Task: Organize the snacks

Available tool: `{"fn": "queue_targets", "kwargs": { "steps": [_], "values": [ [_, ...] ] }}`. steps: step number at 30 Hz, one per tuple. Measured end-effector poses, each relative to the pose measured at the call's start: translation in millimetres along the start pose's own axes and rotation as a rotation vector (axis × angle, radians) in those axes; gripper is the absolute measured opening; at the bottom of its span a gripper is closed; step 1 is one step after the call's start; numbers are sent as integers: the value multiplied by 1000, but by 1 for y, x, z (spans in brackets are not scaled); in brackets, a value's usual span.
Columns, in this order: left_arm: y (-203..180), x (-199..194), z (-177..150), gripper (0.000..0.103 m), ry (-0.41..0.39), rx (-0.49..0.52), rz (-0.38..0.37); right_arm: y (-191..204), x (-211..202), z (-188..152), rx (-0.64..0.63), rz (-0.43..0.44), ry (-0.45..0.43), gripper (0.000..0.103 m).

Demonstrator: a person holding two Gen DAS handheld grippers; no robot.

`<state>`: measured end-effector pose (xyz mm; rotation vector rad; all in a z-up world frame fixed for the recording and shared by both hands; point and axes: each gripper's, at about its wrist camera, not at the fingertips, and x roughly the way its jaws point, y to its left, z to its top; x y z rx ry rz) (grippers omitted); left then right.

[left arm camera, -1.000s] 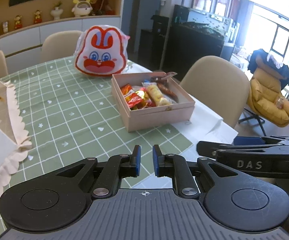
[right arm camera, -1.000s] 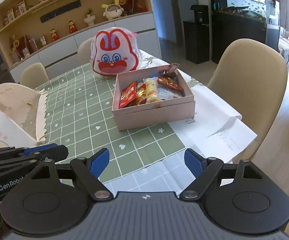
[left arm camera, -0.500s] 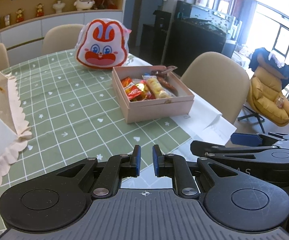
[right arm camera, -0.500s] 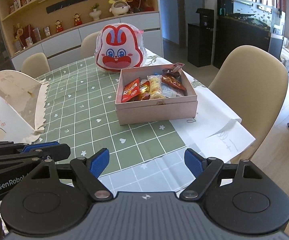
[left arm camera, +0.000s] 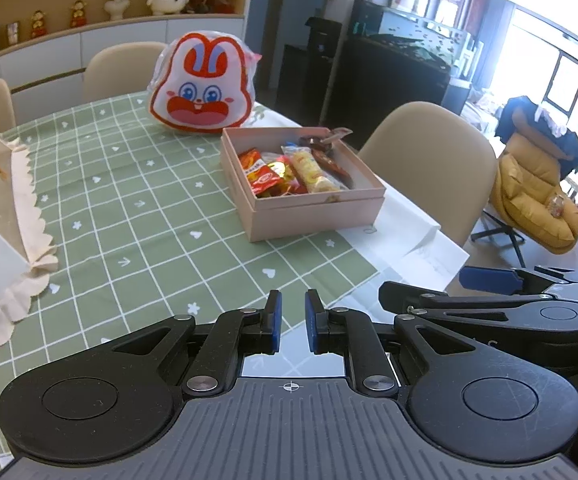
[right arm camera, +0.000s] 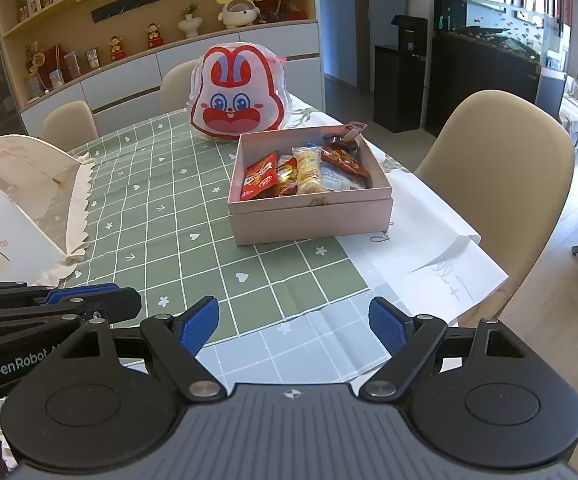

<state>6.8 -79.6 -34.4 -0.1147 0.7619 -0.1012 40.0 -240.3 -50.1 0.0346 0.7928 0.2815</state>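
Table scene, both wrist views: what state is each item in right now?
pink box: lid off, holding snack packets
rabbit bag: upright behind the box, sealed
left tongs: nearly shut, empty
right tongs: open, empty
white paper: flat, front corner curling up

Ahead of my right hand-held gripper (right arm camera: 293, 320), blue pads on black arms | pale pink box (right arm camera: 313, 218) | red, yellow and dark-brown snack packets (right arm camera: 305, 174) inside | beyond it red-and-white rabbit bag (right arm camera: 237, 98), blue eyes | worktop cloth (right arm camera: 169, 216) green, white grid, hearts and stars | beige chair (right arm camera: 501, 184) right.
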Motion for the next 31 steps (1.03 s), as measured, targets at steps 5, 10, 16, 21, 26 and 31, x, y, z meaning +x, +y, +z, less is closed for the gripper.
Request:
{"fn": "queue_targets", "kwargs": {
  "steps": [5, 10, 16, 21, 26, 31],
  "values": [
    [0, 0, 0, 16, 0, 0, 0, 0, 0, 0, -3, -1, -1, 83],
    [0, 0, -1, 16, 1, 0, 0, -1, 0, 0, -3, -1, -2, 83],
    [0, 0, -1, 16, 1, 1, 1, -2, 0, 1, -4, -1, -2, 83],
    [-1, 3, -2, 16, 0, 5, 5, -2, 0, 1, -8, -3, -4, 83],
    [5, 10, -5, 16, -10, -13, 3, -2, 3, 3, -22, -1, 8, 83],
    [26, 25, -10, 16, 30, -106, 65, -1, 21, 8, -73, 16, 2, 87]
  ]
}}
